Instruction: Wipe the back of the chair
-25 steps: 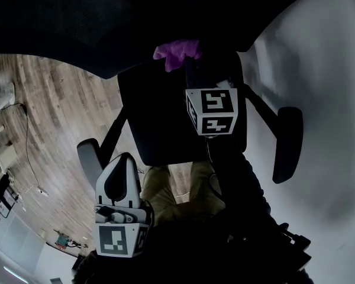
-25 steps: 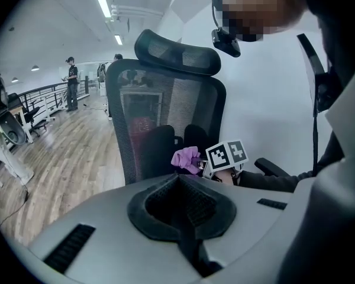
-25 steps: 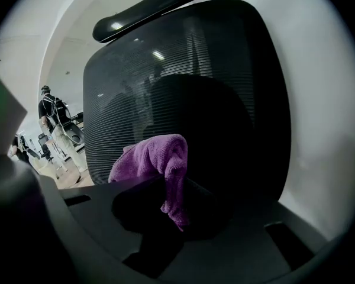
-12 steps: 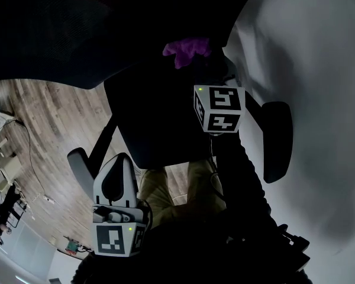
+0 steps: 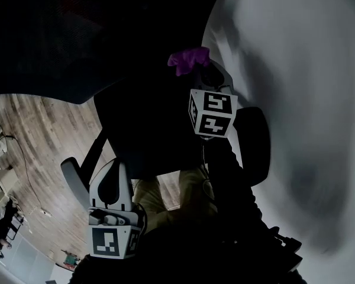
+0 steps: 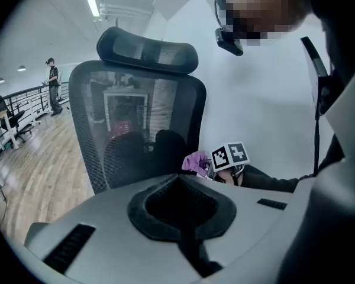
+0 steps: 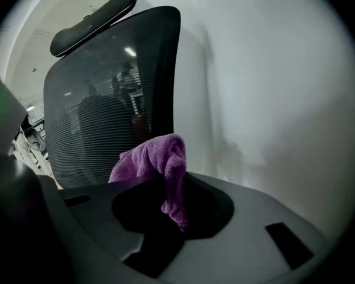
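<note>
The black mesh chair back (image 6: 136, 129) rises in front of me, and it also fills the top of the head view as the chair back (image 5: 77, 40). My right gripper (image 7: 165, 182) is shut on a purple cloth (image 7: 160, 158), held against the lower right edge of the mesh (image 7: 106, 99); whether the cloth touches it is unclear. From above, the cloth (image 5: 189, 59) sits just beyond the right gripper (image 5: 195, 71). The left gripper view shows the same cloth (image 6: 196, 161). My left gripper (image 5: 115, 165) hangs low at the left, shut and holding nothing.
A padded headrest (image 6: 148, 49) tops the chair. Two armrests (image 5: 254, 144) (image 5: 71, 179) stick out at either side. A white wall (image 5: 307, 99) stands close on the right. Wooden floor (image 5: 35, 135) spreads left, where a person (image 6: 51, 84) stands far off by a railing.
The right gripper and the cloth have shifted slightly right along the chair back's edge. The chair and floor have slid left in view. The left gripper sits a little lower.
</note>
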`<state>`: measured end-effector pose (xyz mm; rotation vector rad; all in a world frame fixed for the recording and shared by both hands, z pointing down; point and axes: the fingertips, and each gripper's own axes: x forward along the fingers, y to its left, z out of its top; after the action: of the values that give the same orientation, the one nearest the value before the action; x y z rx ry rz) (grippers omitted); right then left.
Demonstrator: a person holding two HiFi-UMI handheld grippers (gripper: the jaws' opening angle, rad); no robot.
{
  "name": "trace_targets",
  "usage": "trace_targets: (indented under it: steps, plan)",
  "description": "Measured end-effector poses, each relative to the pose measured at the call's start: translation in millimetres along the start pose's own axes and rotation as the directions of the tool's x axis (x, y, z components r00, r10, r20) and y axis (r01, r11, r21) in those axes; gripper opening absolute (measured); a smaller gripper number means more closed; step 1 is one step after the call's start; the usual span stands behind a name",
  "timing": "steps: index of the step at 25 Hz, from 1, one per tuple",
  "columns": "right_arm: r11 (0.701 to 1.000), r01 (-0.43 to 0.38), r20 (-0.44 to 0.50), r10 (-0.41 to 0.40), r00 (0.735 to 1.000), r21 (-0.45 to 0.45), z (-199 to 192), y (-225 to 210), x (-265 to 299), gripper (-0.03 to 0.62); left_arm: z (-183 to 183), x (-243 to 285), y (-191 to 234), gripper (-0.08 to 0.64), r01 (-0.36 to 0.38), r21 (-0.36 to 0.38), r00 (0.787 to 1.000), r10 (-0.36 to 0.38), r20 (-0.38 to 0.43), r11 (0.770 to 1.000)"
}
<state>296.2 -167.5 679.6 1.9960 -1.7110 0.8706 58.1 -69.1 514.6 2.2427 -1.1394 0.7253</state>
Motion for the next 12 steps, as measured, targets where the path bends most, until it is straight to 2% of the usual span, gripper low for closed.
trace_targets:
  steps: [6, 8, 10, 12]
  plan:
    - [0.997, 0.068, 0.102, -0.072, 0.992, 0.045, 28.7, -11.7, -16.6, 0.078, 11.8, -6.7, -11.1, 0.005, 0.013, 0.007, 0.999, -0.013, 0.03, 1.0]
    - [0.995, 0.084, 0.153, -0.091, 0.984, 0.056, 50.6, -18.6, -28.4, 0.077, 26.0, -12.3, -17.8, 0.004, 0.015, 0.01, 0.998, -0.016, 0.064, 1.0]
    - [0.994, 0.09, 0.211, -0.101, 0.972, 0.062, 78.5, -23.8, -41.7, 0.078, 48.5, -19.2, -24.5, 0.004, 0.026, 0.032, 0.989, -0.031, 0.142, 0.999]
    - [0.995, 0.072, 0.275, -0.087, 0.957, 0.065, 110.0, -20.9, -54.7, 0.078, 57.0, -29.4, -25.7, 0.004, 0.017, 0.043, 0.989, -0.023, 0.147, 0.999]
